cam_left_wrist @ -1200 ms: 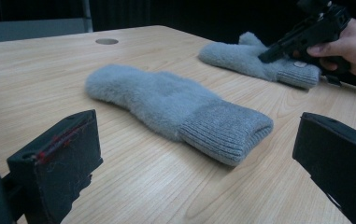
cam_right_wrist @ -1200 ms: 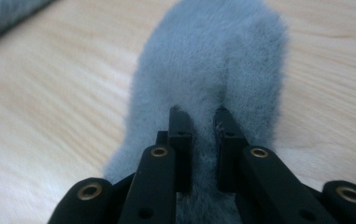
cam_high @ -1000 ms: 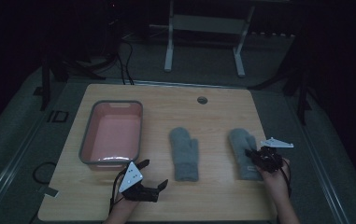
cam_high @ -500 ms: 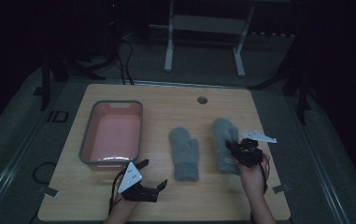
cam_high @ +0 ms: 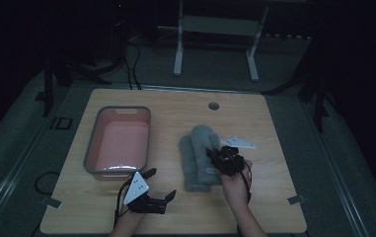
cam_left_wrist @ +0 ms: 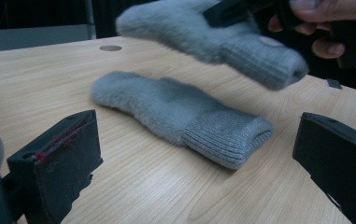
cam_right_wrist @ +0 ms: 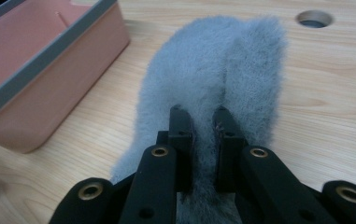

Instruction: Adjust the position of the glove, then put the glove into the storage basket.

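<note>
Two grey fuzzy mittens are here. One mitten (cam_high: pixel 187 165) (cam_left_wrist: pixel 180 112) lies flat on the wooden table, cuff toward the person. The other mitten (cam_high: pixel 203 139) (cam_left_wrist: pixel 213 32) (cam_right_wrist: pixel 213 60) hangs tilted just above it, overlapping its right side. My right gripper (cam_high: pixel 221 158) (cam_right_wrist: pixel 202 116) is shut on that raised mitten near the cuff, with fleece pinched between the jaws. My left gripper (cam_high: pixel 162 183) (cam_left_wrist: pixel 196 144) rests near the front edge, open and holding nothing, its jaws pointing at the lying mitten's cuff.
A pink tray with a grey rim (cam_high: pixel 118 109) (cam_right_wrist: pixel 49 60) stands at the left of the table, just beyond my left gripper. A round cable hole (cam_high: pixel 213 105) (cam_right_wrist: pixel 313 18) sits near the far edge. Bare wood lies to the right of the mittens.
My right gripper has carried its mitten leftward from the right side of the table to just over the other mitten. The left gripper has stayed where it was.
</note>
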A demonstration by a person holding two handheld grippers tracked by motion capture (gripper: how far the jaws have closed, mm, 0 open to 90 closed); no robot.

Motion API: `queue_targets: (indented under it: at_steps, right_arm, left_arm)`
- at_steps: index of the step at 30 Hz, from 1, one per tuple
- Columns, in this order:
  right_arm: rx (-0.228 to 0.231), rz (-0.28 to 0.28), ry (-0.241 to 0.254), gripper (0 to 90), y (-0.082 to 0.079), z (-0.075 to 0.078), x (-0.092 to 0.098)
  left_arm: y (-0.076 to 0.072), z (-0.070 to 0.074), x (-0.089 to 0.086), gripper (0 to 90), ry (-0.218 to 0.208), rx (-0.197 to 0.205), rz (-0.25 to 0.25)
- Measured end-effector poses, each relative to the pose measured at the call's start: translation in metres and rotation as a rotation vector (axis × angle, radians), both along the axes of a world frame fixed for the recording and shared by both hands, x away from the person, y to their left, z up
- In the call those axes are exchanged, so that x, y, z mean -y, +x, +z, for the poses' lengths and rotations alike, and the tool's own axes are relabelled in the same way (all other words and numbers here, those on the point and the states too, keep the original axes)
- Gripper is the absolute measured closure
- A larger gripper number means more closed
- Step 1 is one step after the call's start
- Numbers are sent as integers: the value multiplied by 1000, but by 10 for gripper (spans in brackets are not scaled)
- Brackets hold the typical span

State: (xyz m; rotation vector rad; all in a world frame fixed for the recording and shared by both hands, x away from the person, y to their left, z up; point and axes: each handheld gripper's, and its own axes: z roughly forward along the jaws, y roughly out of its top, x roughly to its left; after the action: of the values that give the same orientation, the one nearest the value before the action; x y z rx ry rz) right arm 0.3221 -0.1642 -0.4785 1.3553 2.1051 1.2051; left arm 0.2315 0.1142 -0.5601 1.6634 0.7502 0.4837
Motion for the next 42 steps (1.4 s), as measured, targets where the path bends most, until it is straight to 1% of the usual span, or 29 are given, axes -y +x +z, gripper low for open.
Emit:
queue_targets:
  at_steps: [3,4,7,9,10,12,15,18,20,23,24,26,27,28,29,30,32,33,34,35,36,37,38,39,40,41,42]
  right_arm:
    - [-16,12,12,812,2,-5,-13]
    - [-25,15,22,811,3,-7,-17]
    - [-43,30,23,810,4,-13,-27]
    - [-51,34,22,809,4,-16,-31]
    - [-52,34,13,809,4,-19,-34]
    - [-67,32,23,807,6,-22,-35]
    - [-86,23,0,806,7,-32,-37]
    - [-111,19,-27,788,9,-45,-37]
    - [-112,21,-38,732,10,-50,-36]
    - [-101,42,-44,604,9,-46,-35]
    - [-98,55,-36,567,9,-42,-33]
    - [-97,90,-36,493,8,-35,-29]
    - [-102,106,-35,481,8,-31,-26]
    - [-98,125,-33,473,8,-27,-22]
    - [-81,136,-31,442,8,-21,-16]
    - [-71,139,-30,432,8,-18,-12]
    - [-35,159,-14,385,11,-12,0]
    - [-3,165,-18,371,12,-10,6]
    - [13,161,-32,341,13,-8,12]
    - [13,161,-32,341,13,-8,12]
    - [6,161,-39,259,16,-7,21]
    - [-1,170,-36,210,17,-7,25]
    - [-22,186,-38,165,17,-6,29]
    - [-39,195,-29,160,18,-7,33]
    - [-53,204,-5,154,19,-7,36]
    - [-49,212,13,141,19,-7,40]
    - [-36,212,1,141,18,-7,41]
  left_arm:
    - [0,0,0,14,2,1,-2]
    - [0,0,0,14,3,1,-3]
    - [0,0,0,13,2,-2,-6]
    - [0,0,-1,13,-1,-3,-7]
    - [0,0,-1,13,-1,-4,-8]
    - [0,0,-1,14,-2,-5,-7]
    - [0,0,0,14,-3,-7,-8]
    - [-1,0,0,13,5,-5,-8]
    - [-1,0,1,13,16,-4,-4]
    - [-1,0,2,13,24,-12,4]
    - [-1,0,2,13,33,-16,8]
    - [-1,-1,3,13,38,-24,13]
    - [0,0,4,13,37,-32,17]
    - [1,0,4,13,28,-42,17]
    - [1,1,4,13,20,-49,14]
    - [3,1,5,13,16,-60,11]
    - [5,3,6,14,13,-82,11]
    - [6,5,8,13,23,-94,16]
    - [7,9,10,14,24,-107,7]
    - [7,9,10,14,24,-107,7]
    - [9,12,13,14,20,-121,1]
    - [11,16,16,14,22,-130,0]
    - [13,21,19,14,27,-133,-1]
    - [16,26,22,14,29,-140,-3]
    - [21,33,27,14,37,-153,10]
    - [25,38,30,14,43,-162,11]
    - [28,41,33,14,52,-172,14]
